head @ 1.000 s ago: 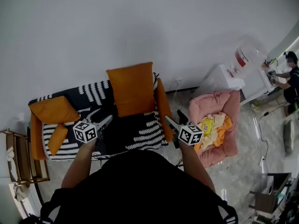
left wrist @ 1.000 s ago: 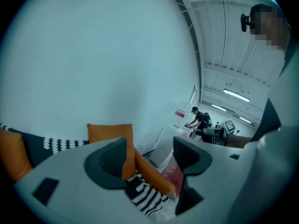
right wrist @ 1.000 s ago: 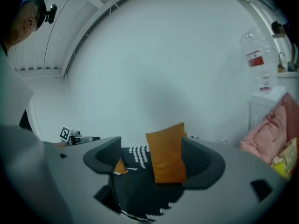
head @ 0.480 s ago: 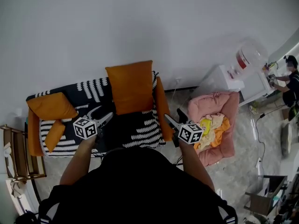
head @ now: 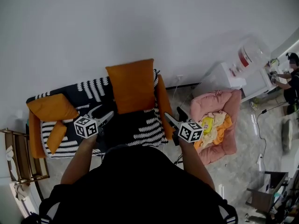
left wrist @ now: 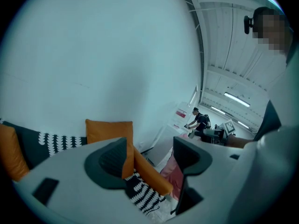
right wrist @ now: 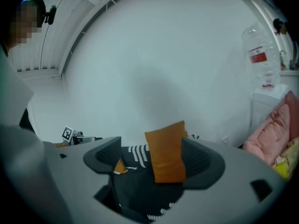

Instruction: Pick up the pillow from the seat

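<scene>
Left gripper (head: 106,117) and right gripper (head: 172,116) hover over the seat (head: 136,124), jaws apart and empty. Just beyond and between them, the orange pillow (head: 131,85) leans upright against the backrest. The far bottle (head: 250,55) has a red label, unreadable.

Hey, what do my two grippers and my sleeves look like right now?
The left gripper and right gripper each carry a white cube with black square markers. Their bodies are light grey with dark grey pads. You wear a black short-sleeved top.

A white wall (head: 140,22) backs pale floor (head: 247,139), pink lounger (head: 212,104), water dispenser (head: 225,78).
</scene>
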